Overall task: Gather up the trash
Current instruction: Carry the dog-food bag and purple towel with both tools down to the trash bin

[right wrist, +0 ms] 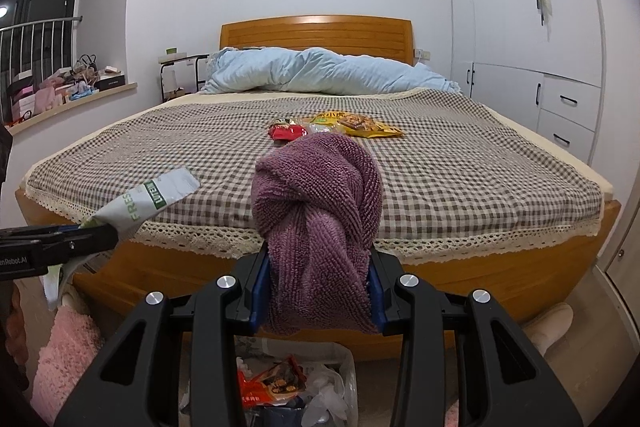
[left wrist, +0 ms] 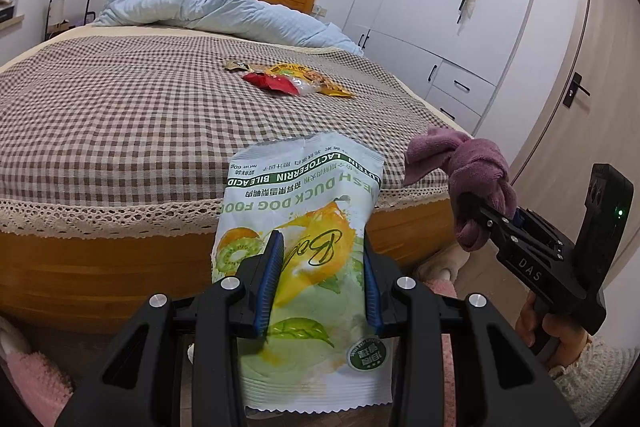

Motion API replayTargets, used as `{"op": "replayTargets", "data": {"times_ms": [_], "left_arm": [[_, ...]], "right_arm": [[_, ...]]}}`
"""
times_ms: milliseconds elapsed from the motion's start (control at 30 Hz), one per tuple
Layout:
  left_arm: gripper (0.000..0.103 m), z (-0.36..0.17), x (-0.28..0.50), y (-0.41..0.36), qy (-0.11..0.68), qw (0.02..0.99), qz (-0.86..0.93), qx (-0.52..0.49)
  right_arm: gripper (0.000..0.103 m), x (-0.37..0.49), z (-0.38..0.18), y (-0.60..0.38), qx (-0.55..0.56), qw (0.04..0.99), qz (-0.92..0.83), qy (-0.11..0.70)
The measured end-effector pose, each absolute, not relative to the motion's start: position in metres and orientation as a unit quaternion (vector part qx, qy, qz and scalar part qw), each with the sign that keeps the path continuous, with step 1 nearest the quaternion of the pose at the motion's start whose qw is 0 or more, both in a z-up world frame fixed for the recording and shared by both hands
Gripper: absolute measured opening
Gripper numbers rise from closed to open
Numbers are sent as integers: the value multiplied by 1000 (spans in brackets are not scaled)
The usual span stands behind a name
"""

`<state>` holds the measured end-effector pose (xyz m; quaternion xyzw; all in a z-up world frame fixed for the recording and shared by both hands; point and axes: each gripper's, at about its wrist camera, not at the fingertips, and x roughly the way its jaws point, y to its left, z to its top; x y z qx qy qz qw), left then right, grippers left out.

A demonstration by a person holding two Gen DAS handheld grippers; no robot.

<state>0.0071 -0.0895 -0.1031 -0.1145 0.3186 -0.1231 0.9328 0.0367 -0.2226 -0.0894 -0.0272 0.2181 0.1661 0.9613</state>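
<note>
The left tongs [left wrist: 323, 267] are closed on a flat white-and-green dog food pouch with fruit pictures [left wrist: 304, 227], gripping it across its middle, so the pouch stands up in front of the foot of the bed. The right tongs [right wrist: 318, 291] are closed on a knotted purple terry cloth [right wrist: 318, 203], which bulges above the blue pads.

Below the right tongs, on the floor before the bed, a clear plastic trash bin [right wrist: 352, 379] already holds a red snack wrapper [right wrist: 276, 383] and some crumpled white pieces. I judge the step in hand is to bring the pouch over this bin and let it fall. To do this well, the left tongs should come right above the opening and lower the pouch before opening, because a light, flat pouch can glide sideways and miss. The right tongs and the cloth hang just over the bin, so they should move aside first.

More trash waits on the brown checked bed cover [left wrist: 120, 115]: a small red packet [left wrist: 268, 81], a yellow snack bag [left wrist: 316, 77] touching it, and a little brownish wrapper [left wrist: 236, 65] just beside them. They lie near the middle of the bed, well apart from its foot, so a long reach is needed. A rumpled light blue duvet [left wrist: 208, 11] lies by the headboard, away from the trash.
</note>
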Motion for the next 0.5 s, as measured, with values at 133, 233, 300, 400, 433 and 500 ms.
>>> {"op": "replayTargets", "data": {"times_ms": [133, 233, 300, 400, 433, 500], "left_arm": [[34, -106, 8, -92, 323, 931, -128, -115], [34, -108, 9, -94, 328, 928, -131, -114], [34, -111, 8, -96, 330, 928, -132, -112], [34, -112, 9, -98, 334, 927, -133, -110], [34, -113, 9, -98, 336, 926, -133, -110], [34, -115, 10, -98, 339, 925, -133, -111]], "right_arm": [[39, 34, -95, -225, -28, 959, 163, 228], [39, 33, -99, -226, -30, 958, 163, 235], [39, 31, -100, -226, -31, 957, 163, 238], [39, 31, -103, -226, -32, 956, 162, 243], [39, 31, -104, -226, -32, 956, 161, 245], [39, 31, -106, -226, -30, 954, 161, 250]]}}
